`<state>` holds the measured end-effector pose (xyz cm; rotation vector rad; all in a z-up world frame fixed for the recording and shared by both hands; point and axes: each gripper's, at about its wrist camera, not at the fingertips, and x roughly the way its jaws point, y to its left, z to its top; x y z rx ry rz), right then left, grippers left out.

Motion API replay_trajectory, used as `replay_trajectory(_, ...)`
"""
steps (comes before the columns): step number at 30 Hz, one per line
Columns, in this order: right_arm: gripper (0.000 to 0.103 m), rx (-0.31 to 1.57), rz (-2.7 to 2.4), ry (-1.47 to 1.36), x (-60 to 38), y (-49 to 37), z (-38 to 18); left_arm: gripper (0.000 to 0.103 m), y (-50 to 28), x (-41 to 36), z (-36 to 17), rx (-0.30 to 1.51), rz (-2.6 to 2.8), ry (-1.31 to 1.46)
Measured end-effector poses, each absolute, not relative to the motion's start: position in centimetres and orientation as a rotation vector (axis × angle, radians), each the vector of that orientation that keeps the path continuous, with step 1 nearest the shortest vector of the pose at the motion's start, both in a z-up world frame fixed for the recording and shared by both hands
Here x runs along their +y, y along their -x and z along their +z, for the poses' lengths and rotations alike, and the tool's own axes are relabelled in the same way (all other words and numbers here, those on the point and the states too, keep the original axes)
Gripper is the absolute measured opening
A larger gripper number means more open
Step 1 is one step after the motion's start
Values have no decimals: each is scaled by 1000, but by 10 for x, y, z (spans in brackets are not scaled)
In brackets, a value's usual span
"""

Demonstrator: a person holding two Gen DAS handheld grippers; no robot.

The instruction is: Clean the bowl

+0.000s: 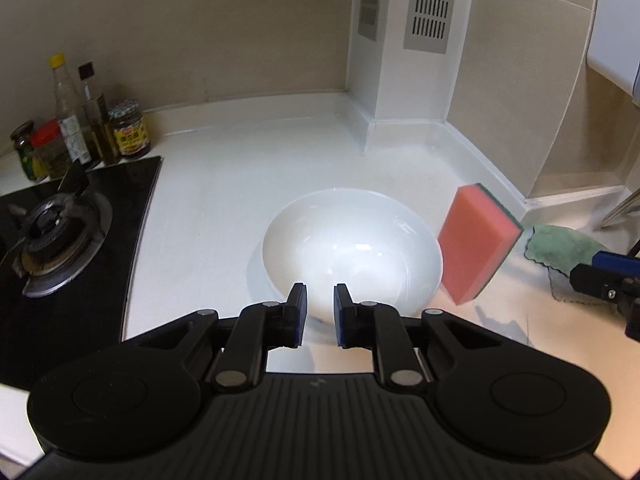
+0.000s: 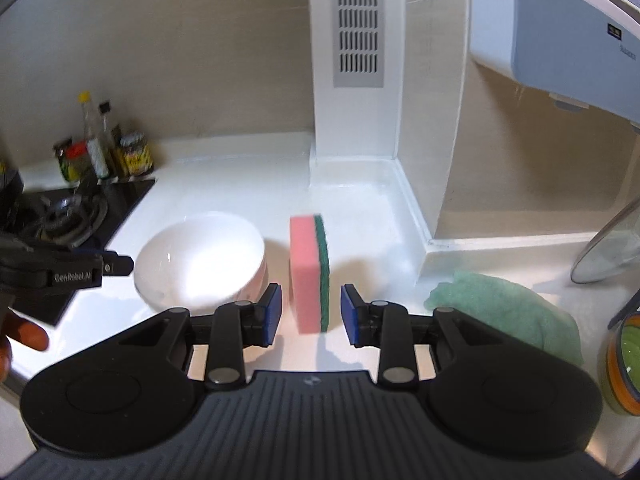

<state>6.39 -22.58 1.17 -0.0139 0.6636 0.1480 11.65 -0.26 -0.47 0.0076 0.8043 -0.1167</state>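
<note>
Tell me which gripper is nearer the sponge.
Right. The right gripper is open with the upright sponge just ahead of its fingers. The left gripper sits at the white bowl, with the sponge off to its right.

Jar labels point(image 1: 129, 136) too small to read.

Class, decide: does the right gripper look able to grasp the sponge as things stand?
Probably yes. The right gripper is open, and the sponge stands on edge straight ahead between its fingers, with nothing between; the bowl sits off to the side.
</note>
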Motion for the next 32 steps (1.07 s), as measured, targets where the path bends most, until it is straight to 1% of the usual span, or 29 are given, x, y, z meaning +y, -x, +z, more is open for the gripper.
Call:
replay_trajectory(7, 28, 711, 162, -9, -230, -50, -5, 18, -88, -6, -5, 815, -109, 22)
replay_trajectory(13, 28, 716, 186, 21, -232, -37, -12, 18, -70, -22, -12, 829, -111, -15)
replay_trajectory(22, 28, 707, 225, 25, -223, -29, -17, 19, -48, -24, -12, 820, -88, -38)
replay_trajectory(32, 28, 694, 231, 33, -220, -24, -11, 19, -44, -13, -10, 798, -64, -18)
